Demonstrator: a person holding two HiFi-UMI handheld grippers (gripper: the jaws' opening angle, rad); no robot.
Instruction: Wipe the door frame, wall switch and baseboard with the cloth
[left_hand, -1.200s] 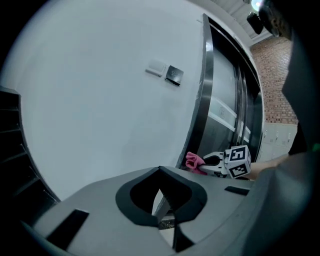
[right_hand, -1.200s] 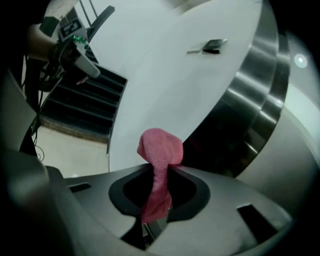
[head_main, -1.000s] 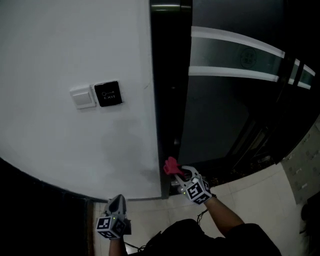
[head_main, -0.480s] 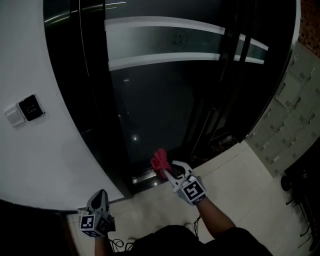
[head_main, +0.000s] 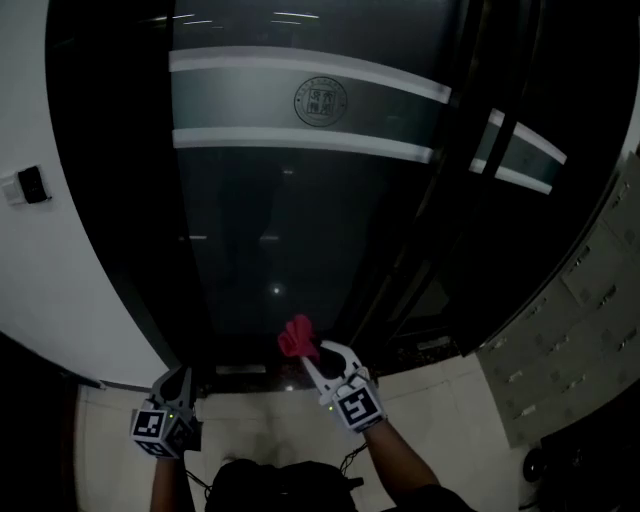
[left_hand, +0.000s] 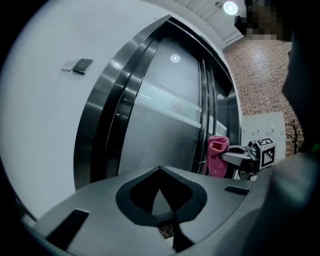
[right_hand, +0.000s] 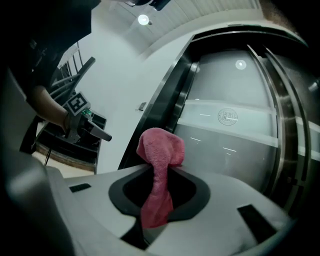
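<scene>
1. Cloth (head_main: 297, 338): a pink, fuzzy terry rag. It is bunched into a soft lump above the tips of the right claw (head_main: 318, 352), and a thinner tail runs down between the jaws.
2. The right claw is clamped on the cloth. It is held up in front of the lower part of the glass door (head_main: 300, 250). Whether the cloth touches the glass cannot be told.
3. The left claw (head_main: 180, 380) hangs low to the left, well apart from the cloth. Its jaws are closed together with nothing between them.
4. The door is dark, glossy glass that reflects ceiling lights. A pale frosted band (head_main: 250, 110) with a round emblem (head_main: 320, 100) crosses it.
5. The door frame (head_main: 110, 200) is dark, smooth metal and stands between the glass and the white wall (head_main: 30, 290).
6. High on the wall, a small white wall switch (head_main: 10, 187) sits just beside a black plate (head_main: 33, 184), far from both claws.
7. Pale, shiny tiles cover the floor (head_main: 440, 400). Grey lockers (head_main: 590, 300) stand on the right.
</scene>
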